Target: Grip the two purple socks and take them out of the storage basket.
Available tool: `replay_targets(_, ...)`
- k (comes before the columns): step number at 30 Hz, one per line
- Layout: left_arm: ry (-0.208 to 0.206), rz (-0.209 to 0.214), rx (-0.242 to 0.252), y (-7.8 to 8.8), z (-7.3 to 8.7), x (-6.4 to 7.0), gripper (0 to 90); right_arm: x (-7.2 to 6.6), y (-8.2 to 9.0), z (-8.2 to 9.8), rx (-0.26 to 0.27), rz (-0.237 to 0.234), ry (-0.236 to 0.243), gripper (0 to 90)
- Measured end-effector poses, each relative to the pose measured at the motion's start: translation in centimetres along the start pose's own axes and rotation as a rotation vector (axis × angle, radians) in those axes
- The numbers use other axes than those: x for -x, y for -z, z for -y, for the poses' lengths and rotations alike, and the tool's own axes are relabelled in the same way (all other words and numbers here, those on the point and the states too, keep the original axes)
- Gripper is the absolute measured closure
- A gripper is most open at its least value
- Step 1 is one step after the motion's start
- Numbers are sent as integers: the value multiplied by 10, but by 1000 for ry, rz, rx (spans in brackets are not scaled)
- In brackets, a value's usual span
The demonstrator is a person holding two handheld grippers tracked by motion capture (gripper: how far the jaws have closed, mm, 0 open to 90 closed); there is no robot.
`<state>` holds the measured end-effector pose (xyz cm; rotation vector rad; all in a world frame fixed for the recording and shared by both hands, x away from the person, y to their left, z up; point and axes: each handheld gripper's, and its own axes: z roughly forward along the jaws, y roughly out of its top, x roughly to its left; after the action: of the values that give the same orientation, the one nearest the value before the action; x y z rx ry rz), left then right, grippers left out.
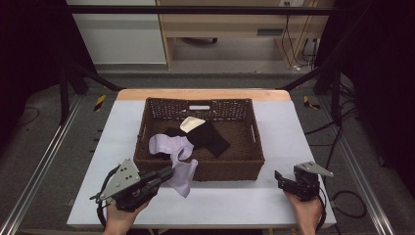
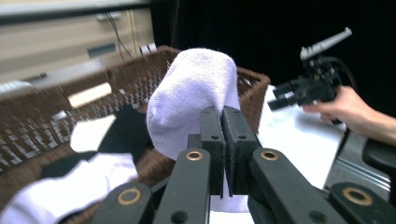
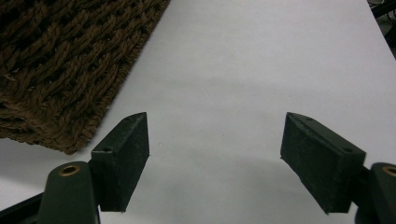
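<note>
Over the basket's near rim: lavender sock point(image 1: 180, 169), hanging half out, pinched by the left gripper point(image 2: 223, 140). Right gripper point(image 3: 215, 158): wide, empty, above the table point(image 1: 235, 196). Wicker basket point(image 1: 244, 164) holds a black sock point(image 1: 208, 134), possibly a pair. Risk: weave snagging the trailing end.

you are working in a lab recording bay: the white-topped table point(image 1: 274, 196) sits inside a black metal frame point(image 1: 195, 10) hung with dark curtains point(image 1: 29, 49), hazard-striped tape point(image 1: 99, 102) marks the grey floor, and loose cables point(image 1: 293, 44) trail past a wooden desk point(image 1: 235, 24) behind.
</note>
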<state>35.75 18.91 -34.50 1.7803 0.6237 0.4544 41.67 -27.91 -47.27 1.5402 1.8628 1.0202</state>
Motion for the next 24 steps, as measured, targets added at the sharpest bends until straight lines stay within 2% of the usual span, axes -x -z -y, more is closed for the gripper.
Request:
replay_targets(3, 16, 26, -45, -3, 14, 4, 867, 1, 1, 0, 4, -1, 1, 239)
replay_targets(4, 16, 26, -45, -3, 14, 4, 867, 1, 1, 0, 4, -1, -1, 239)
replay_targets(8, 21, 41, -115, -10, 31, 8, 867, 1, 0, 0, 0, 3, -3, 239)
replay_targets(13, 30, 59, -207, -28, 54, 12, 867, 1, 0, 0, 1, 1, -2, 239)
replay_targets(18, 41, 74, -291, -44, 69, 11, 866, 1, -1, 0, -4, 4, -1, 239)
replay_targets(20, 44, 74, -331, -52, 77, 11, 865, 1, -1, 0, -4, 4, 4, 239)
replay_targets(24, 31, 58, -359, -59, 85, 11, 851, 1, -1, 0, -8, 7, 8, 238)
